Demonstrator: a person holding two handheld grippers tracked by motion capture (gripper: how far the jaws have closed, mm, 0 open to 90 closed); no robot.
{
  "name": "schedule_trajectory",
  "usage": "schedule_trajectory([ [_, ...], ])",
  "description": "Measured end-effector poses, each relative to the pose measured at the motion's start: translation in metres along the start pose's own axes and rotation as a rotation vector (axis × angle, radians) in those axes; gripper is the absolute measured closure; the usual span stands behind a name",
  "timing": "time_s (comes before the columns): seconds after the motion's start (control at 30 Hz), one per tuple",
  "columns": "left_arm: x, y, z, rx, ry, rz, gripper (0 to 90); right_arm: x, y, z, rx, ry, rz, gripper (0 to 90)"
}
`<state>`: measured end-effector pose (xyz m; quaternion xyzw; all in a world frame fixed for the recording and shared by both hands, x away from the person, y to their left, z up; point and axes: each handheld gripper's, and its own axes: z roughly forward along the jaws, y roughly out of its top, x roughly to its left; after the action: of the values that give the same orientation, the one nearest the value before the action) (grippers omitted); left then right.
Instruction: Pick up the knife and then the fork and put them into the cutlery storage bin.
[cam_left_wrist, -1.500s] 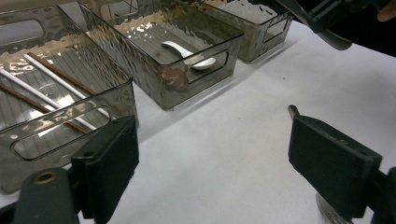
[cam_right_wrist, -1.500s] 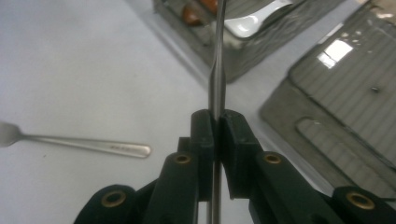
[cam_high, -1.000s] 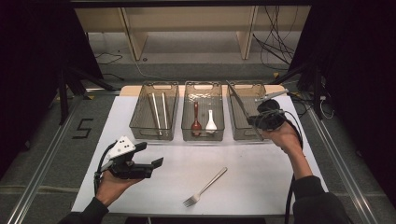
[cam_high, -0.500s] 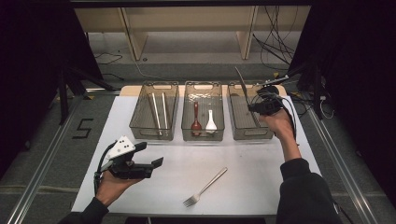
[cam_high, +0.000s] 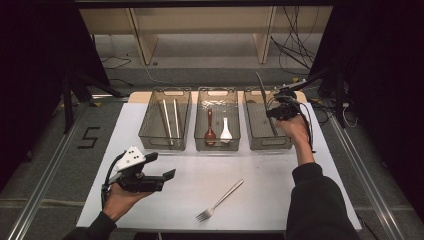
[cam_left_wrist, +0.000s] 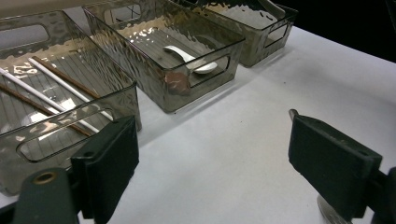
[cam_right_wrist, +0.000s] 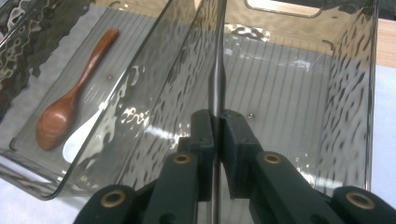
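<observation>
Right tongs (cam_right_wrist: 216, 126) are clamped on a slim metal utensil (cam_right_wrist: 217, 70), a knife by the look of the blade in the high view. I see its handle pinched between the two pads and the rest pointing up and away over the rightmost bin (cam_high: 260, 131). The knife (cam_high: 263, 90) sits tilted above that bin's far end, not resting in it.

Left tongs (cam_high: 162, 177) are apart with nothing between them, held low over the white surface (cam_high: 280, 175) in front of the bins. In the left gripper view I see just the surface between the pads.

Middle bin (cam_high: 217, 125): brown wooden spoon (cam_high: 210, 129) and white spoon (cam_high: 226, 131) lying side by side. Left bin (cam_high: 165, 125): chopsticks (cam_high: 169, 117), white and brown.

A fork (cam_high: 220, 200) lies loose on the surface near my edge, tines toward me, well apart from both tongs.

Only readable marking: a "5" (cam_high: 89, 137) taped on the floor left of the surface. No brands or labels I can make out on the bins.
</observation>
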<state>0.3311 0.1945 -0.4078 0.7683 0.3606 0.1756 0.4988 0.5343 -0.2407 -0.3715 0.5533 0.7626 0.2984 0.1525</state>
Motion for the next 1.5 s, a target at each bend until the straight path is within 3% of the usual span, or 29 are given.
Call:
schedule_trajectory([
  [0.3, 0.0, 0.0, 0.0, 0.009, -0.004, 0.002, 15.5, -0.002, -0.001, 0.008, 0.009, -0.011, 0.037, 82.7],
  [0.4, -0.001, 0.0, 0.0, 0.008, -0.005, 0.005, 15.5, -0.002, 0.0, 0.005, -0.019, -0.008, 0.062, 70.1],
  [0.47, -0.001, 0.0, 0.0, 0.008, -0.004, 0.004, 15.5, 0.0, 0.002, 0.001, -0.027, 0.0, 0.054, 62.9],
  [0.7, -0.001, 0.0, 0.0, 0.01, -0.003, 0.004, 15.4, 0.012, -0.004, -0.012, -0.06, 0.057, -0.043, 45.9],
  [0.9, 0.0, 0.0, 0.0, 0.008, -0.001, 0.002, 15.4, 0.032, -0.019, -0.032, -0.102, 0.132, -0.144, 38.4],
  [1.1, 0.0, 0.0, 0.0, 0.006, 0.001, 0.007, 15.4, 0.057, -0.042, -0.047, -0.107, 0.183, -0.235, 34.8],
  [1.23, 0.0, 0.0, 0.0, -0.002, 0.005, -0.002, 15.4, 0.07, -0.055, -0.051, -0.115, 0.222, -0.253, 33.7],
  [1.5, 0.0, 0.0, 0.0, -0.008, 0.004, 0.0, 15.4, 0.1, -0.088, -0.042, -0.075, 0.28, -0.317, 34.5],
])
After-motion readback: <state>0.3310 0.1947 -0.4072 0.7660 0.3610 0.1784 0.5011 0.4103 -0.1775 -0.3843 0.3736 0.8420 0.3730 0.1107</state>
